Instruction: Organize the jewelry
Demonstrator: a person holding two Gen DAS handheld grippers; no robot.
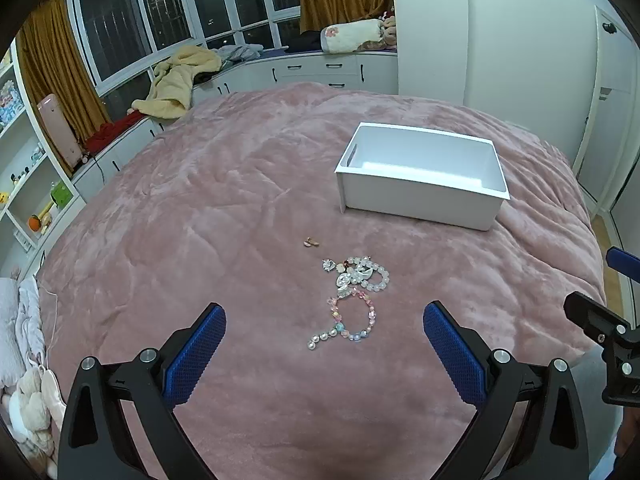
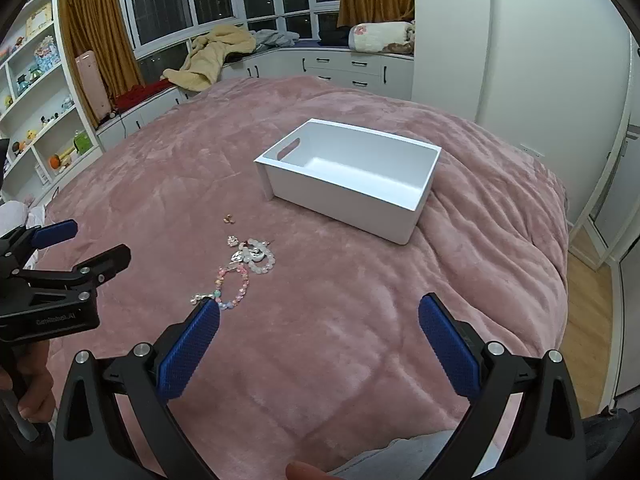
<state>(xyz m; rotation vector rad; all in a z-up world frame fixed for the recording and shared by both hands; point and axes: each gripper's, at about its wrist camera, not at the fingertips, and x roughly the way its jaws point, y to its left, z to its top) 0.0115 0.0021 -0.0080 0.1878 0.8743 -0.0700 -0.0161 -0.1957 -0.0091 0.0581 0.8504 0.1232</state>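
A small heap of jewelry lies on the pink bedspread: a pastel bead bracelet (image 1: 352, 320) with a pearl tail, a clear bead bracelet (image 1: 374, 274) and silver pieces (image 1: 344, 280). A small gold piece (image 1: 311, 243) lies apart, farther back. An empty white box (image 1: 420, 178) with a handle slot stands behind them. My left gripper (image 1: 324, 316) is open, hovering just before the heap. My right gripper (image 2: 319, 310) is open and empty, right of the jewelry (image 2: 240, 272), with the box (image 2: 348, 184) ahead.
The bedspread (image 1: 220, 200) covers the whole bed. White window-seat cabinets (image 1: 312, 72) with clothes run behind, shelves (image 1: 28, 184) stand at left, a wardrobe (image 1: 520, 40) at right. The left gripper (image 2: 80, 248) shows at the right view's left edge.
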